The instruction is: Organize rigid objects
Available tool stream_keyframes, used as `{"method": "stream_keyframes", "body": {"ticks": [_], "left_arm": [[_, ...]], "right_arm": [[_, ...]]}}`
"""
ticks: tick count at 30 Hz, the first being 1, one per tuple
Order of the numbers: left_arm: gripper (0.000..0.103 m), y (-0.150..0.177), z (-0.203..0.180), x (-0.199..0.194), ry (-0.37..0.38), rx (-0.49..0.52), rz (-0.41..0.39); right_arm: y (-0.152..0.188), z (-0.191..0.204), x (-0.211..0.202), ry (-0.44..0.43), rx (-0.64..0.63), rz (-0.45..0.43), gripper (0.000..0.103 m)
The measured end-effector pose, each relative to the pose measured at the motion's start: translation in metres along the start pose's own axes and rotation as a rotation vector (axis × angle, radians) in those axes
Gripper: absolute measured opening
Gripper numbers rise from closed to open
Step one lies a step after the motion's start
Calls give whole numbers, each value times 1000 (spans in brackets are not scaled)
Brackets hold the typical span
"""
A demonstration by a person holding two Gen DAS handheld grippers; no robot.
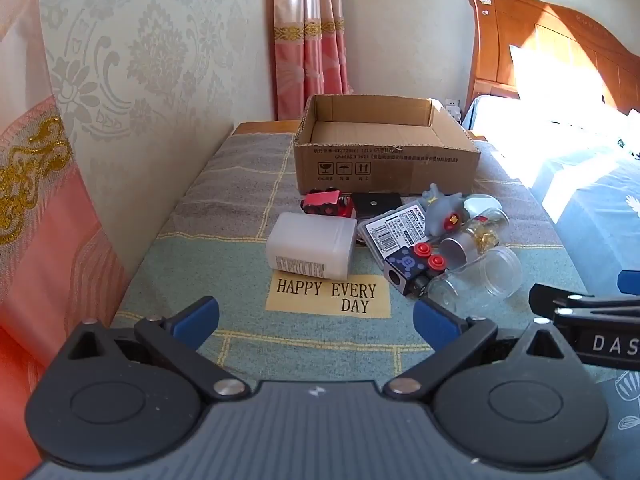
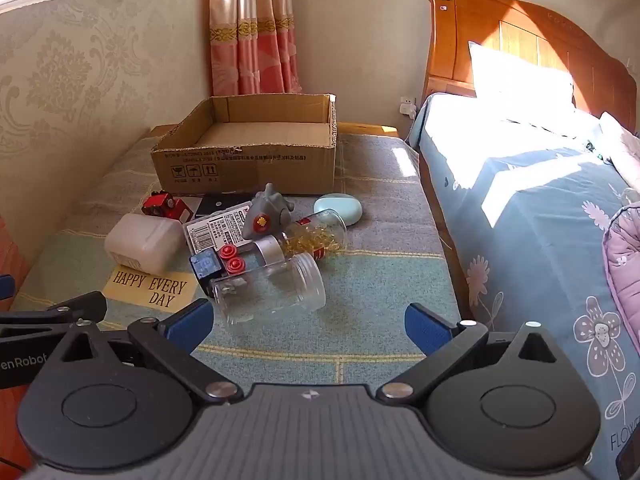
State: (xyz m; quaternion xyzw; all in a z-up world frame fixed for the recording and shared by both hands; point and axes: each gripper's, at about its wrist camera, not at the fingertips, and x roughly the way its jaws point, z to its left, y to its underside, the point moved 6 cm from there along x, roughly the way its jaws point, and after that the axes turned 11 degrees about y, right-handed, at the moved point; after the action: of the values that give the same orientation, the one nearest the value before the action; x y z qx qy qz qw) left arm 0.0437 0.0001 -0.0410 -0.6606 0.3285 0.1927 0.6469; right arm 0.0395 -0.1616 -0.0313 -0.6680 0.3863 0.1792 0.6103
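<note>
An empty cardboard box (image 1: 384,148) (image 2: 248,148) stands at the back of the cloth-covered table. In front of it lies a heap: a white plastic bottle (image 1: 312,246) (image 2: 142,242), a red toy train (image 1: 328,204) (image 2: 166,206), a grey toy figure (image 1: 442,210) (image 2: 266,216), a clear jar (image 1: 480,278) (image 2: 272,290), a small jar of gold bits (image 2: 316,236), a blue toy with red wheels (image 1: 412,266) (image 2: 218,266) and a barcoded pack (image 1: 394,230). My left gripper (image 1: 316,320) hangs open short of the heap. My right gripper (image 2: 308,326) is open, just short of the clear jar.
A pale blue oval case (image 2: 338,208) lies right of the heap. A bed (image 2: 540,208) with a wooden headboard (image 1: 560,52) runs along the table's right side. Patterned fabric (image 1: 120,100) rises on the left. The right gripper's body (image 1: 592,332) shows at the left wrist view's edge.
</note>
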Motion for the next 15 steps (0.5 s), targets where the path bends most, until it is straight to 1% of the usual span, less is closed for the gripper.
{"method": "stream_keyframes", "body": {"ticks": [4, 5, 6, 9, 15], "left_arm": [[103, 0, -2, -1, -1, 4, -11], [103, -3, -2, -1, 0, -6, 8], [103, -4, -2, 0, 0, -6, 7], [103, -2, -2, -3, 3, -4, -17], [103, -3, 0, -4, 6, -6, -17]], "right_arm": [[-1, -1, 0, 8, -7, 0, 103], [-2, -1, 0, 8, -6, -1, 103], [-2, -2, 0, 8, -6, -2, 103], [-1, -1, -1, 9, -3, -4, 103], [-1, 0, -1, 5, -3, -4, 103]]}}
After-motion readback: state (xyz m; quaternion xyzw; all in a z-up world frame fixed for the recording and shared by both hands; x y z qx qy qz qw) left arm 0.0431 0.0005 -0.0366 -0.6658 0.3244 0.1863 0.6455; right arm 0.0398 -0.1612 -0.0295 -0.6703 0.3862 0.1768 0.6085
